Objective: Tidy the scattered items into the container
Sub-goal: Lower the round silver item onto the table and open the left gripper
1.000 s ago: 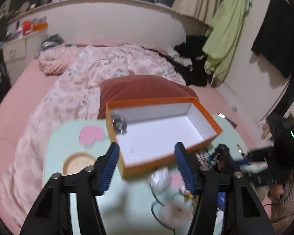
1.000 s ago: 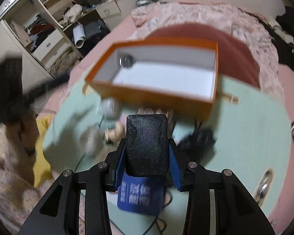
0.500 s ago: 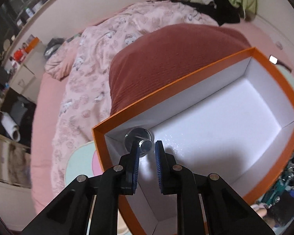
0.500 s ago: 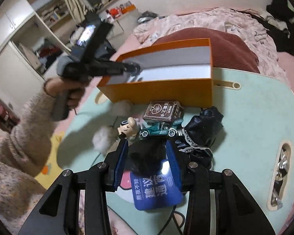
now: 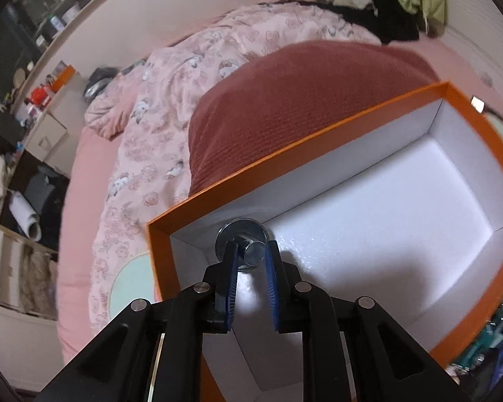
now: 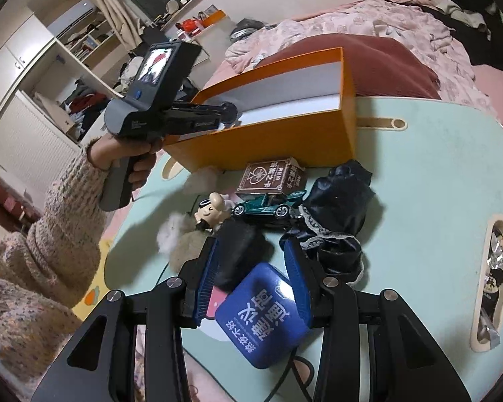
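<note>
Both jaws unmoved since half a second ago, left gripper (image 5: 250, 254) pinching metal knob (image 5: 254, 250) (in orange box (image 5: 318, 140)), right gripper (image 6: 255, 261) seemingly gripping black object (image 6: 239, 251).

Soft, warm indoor light is falling from above, leaving the white floor of the orange box (image 5: 369, 221) glaring bright while the left gripper (image 5: 250, 258) is casting a grey shadow across it. Fisheye distortion is bending the bed and walls, and black vignetting is filling every corner. The far shelves are sitting dim, and the box's right edge is smearing slightly.
</note>
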The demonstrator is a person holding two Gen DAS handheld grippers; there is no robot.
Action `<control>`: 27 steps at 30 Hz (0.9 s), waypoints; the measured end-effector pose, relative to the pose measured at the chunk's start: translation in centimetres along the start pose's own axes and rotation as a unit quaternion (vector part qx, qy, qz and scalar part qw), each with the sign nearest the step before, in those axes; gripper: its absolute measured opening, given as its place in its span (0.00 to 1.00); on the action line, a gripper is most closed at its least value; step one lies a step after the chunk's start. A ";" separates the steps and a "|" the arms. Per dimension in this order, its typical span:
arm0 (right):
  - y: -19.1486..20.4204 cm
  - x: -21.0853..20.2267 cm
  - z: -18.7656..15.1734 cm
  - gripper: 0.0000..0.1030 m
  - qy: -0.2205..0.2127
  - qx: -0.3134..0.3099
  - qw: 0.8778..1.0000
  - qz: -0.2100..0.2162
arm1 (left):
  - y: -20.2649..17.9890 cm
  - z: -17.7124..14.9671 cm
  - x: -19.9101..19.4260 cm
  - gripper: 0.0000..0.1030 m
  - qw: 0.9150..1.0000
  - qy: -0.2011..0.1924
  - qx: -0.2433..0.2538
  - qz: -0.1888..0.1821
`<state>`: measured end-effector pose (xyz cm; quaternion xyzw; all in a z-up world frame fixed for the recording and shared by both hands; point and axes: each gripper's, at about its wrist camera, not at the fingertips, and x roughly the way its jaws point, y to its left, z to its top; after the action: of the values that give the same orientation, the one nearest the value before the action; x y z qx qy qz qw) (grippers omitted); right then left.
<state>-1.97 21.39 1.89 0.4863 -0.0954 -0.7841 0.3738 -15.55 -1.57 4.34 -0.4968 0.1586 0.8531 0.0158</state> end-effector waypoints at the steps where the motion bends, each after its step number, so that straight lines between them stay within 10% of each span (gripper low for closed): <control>1: -0.1 -0.1 0.0 0.41 -0.001 0.002 1.000 -0.002 | 0.4 -0.1 -0.9 0.15 1.000 -0.012 -0.011 -0.020; 10: 0.0 -0.3 0.3 0.41 -0.006 0.009 1.000 -0.011 | 1.6 -4.5 -10.7 0.15 0.973 -0.096 -0.054 -0.201; 23: 1.5 0.3 0.2 0.41 -0.001 -0.003 1.000 -0.021 | -0.9 -11.5 -9.3 0.15 0.956 -0.102 -0.086 -0.262; 27: 1.9 0.4 0.0 0.41 0.000 -0.007 1.000 -0.026 | -1.7 -12.1 -9.9 0.57 0.957 -0.150 -0.082 -0.235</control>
<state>-1.08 19.77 2.58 0.4862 -0.0771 -0.7939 0.3569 0.03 -2.12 6.83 -0.3858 -0.0378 0.9001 0.1989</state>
